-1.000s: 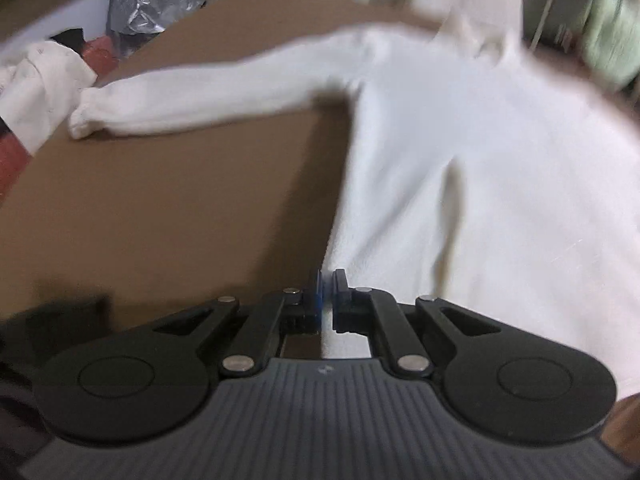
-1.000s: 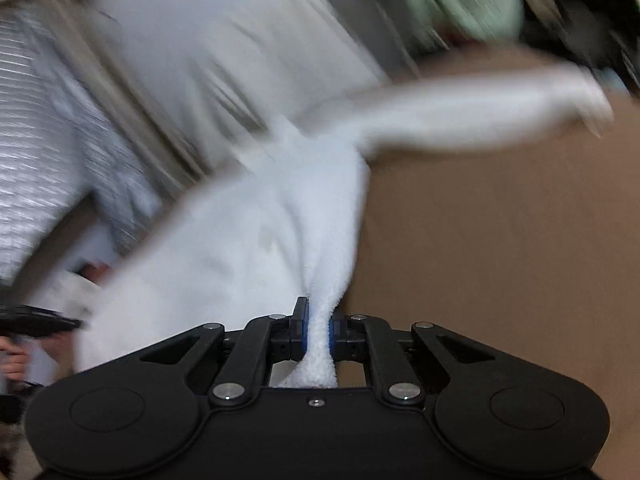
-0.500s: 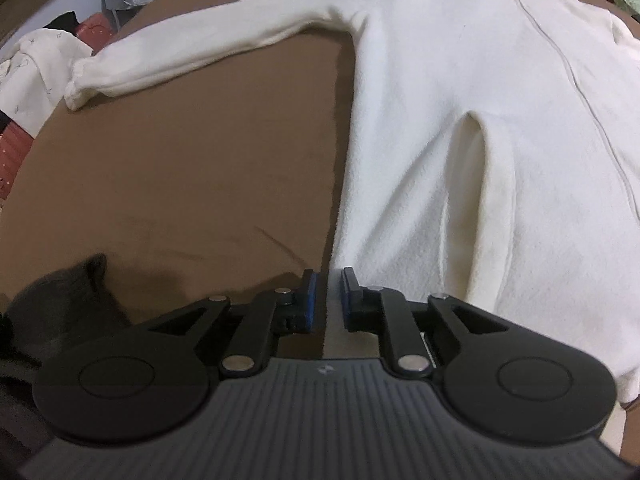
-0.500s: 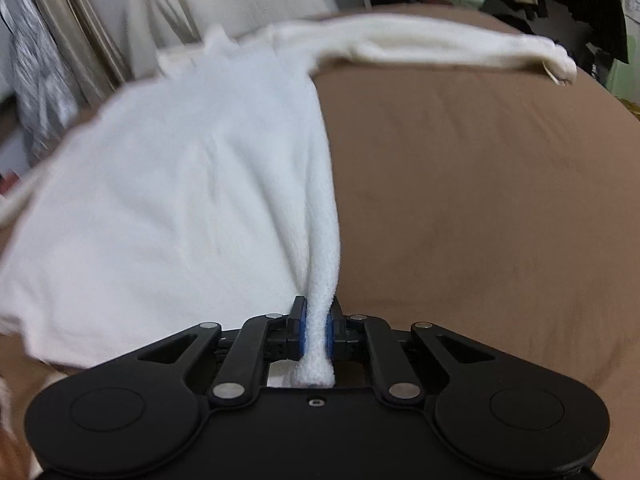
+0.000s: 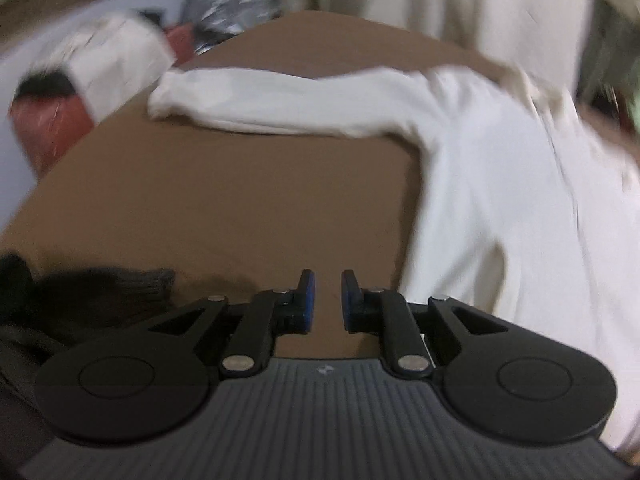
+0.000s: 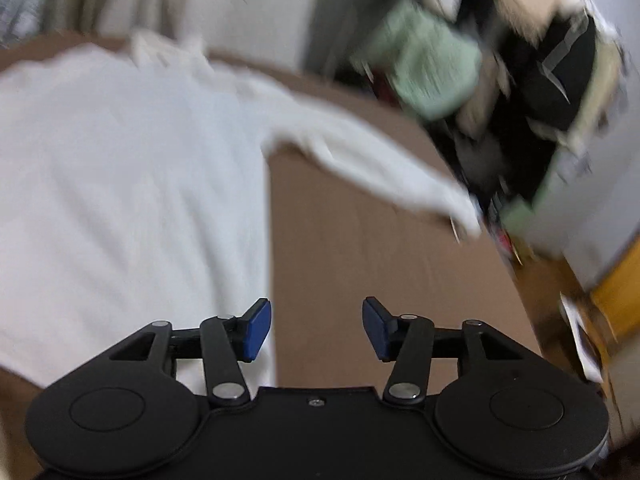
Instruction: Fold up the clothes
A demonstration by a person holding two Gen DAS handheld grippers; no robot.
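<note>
The fingers of the left gripper stand a little apart with only the brown bench showing between their blue pads, so they grasp nothing; the hem side of the white jacket lies just to their right. The fingers of the right gripper are spread wider, also with nothing between them, and the jacket's right edge runs just beside the left-hand pad. Both views are blurred, so fine creases cannot be read. Outward from the fingers, the jacket lies spread flat on the bench, its body open to full width. One sleeve stretches out sideways toward the far left of the bench, and the other sleeve reaches out toward the right edge, its cuff near the cluttered pile of clothes beyond. A dark knitted garment sits at the near left corner. As a judgement, the folding itself is not showing on this jacket: no sleeve is laid over the body and the body is not doubled over. What the pictures settle is a garment laid out flat and let go, so bringing the sleeves in and doubling the body are left.
</note>
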